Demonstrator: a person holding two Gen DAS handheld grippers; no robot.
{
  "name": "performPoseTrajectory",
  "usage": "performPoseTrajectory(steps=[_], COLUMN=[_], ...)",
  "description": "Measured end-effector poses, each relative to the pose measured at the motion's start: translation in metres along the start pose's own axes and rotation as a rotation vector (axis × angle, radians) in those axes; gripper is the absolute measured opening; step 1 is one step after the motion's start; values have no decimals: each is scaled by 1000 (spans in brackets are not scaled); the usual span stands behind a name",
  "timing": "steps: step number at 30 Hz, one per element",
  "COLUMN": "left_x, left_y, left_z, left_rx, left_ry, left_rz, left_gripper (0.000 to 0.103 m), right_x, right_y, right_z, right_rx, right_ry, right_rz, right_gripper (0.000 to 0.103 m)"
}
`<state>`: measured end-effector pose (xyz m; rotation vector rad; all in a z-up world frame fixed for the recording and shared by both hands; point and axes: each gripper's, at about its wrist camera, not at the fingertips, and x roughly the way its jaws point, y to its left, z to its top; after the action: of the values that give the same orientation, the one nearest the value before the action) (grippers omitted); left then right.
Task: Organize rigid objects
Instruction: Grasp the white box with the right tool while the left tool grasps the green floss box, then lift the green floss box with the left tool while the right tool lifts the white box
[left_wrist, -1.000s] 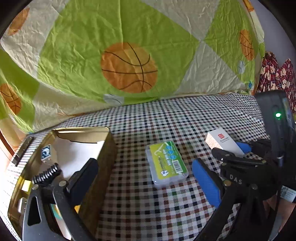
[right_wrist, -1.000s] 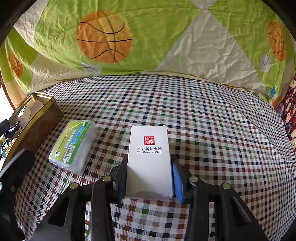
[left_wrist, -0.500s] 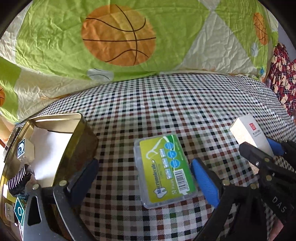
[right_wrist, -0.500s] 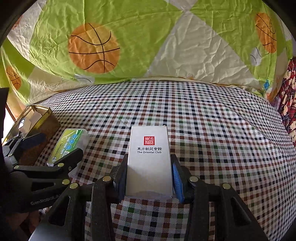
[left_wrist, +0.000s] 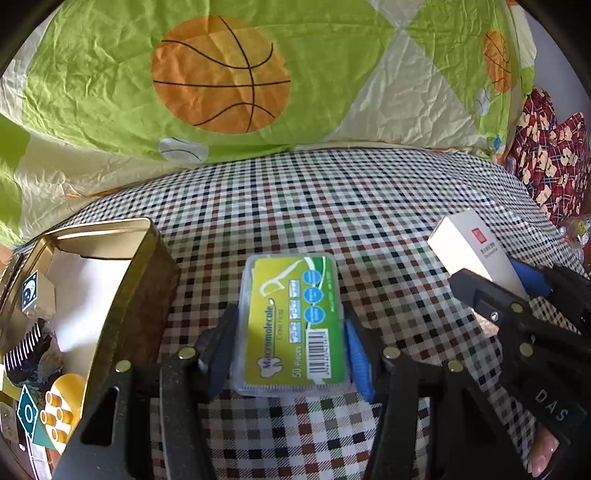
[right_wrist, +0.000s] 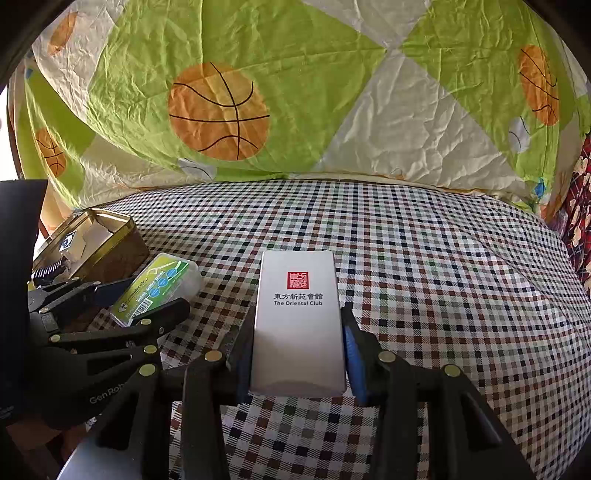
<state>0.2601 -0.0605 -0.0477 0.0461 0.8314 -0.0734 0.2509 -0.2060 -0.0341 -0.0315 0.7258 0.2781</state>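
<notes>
Since a second ago our left gripper (left_wrist: 288, 354) has swung from the gold tin (left_wrist: 147, 288) to straddle the floss-pick case (left_wrist: 291, 325) lying on the checked cloth (left_wrist: 332, 206), pads at its sides. Our right gripper (right_wrist: 297, 354) clamps the white box (right_wrist: 298, 321). Beyond, a basketball quilt (right_wrist: 295, 92).

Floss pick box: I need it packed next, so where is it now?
The floss pick box lies between the left claw fingers, just right of the gold tin.

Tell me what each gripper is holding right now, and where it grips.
The right gripper clamps the white Oriental Club box by its long sides, near end. The left gripper brackets the floss pick case by its long sides.
</notes>
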Motion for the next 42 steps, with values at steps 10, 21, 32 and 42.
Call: performPoseTrajectory(steps=[10,21,32,42], left_x=[-31,-61,-82,-98], left_y=[3,8,3,5], left_z=[-9,-23,-37,-49], left_rx=[-7,-24,2,-3], left_ry=[-124,-224,-284,-323], left_rz=[41,67,93,85], left_gripper=[54,54,54,54], right_x=[-14,-27,-39,-55], right_y=[5,13,19,24], right_z=[-3,-10,-15,-23], right_rx=[-6,-26,-35,-43], right_ry=[-66,-126,-164,-233], right_rz=[0,-13,-11,-7], right_gripper=[44,44,44,44])
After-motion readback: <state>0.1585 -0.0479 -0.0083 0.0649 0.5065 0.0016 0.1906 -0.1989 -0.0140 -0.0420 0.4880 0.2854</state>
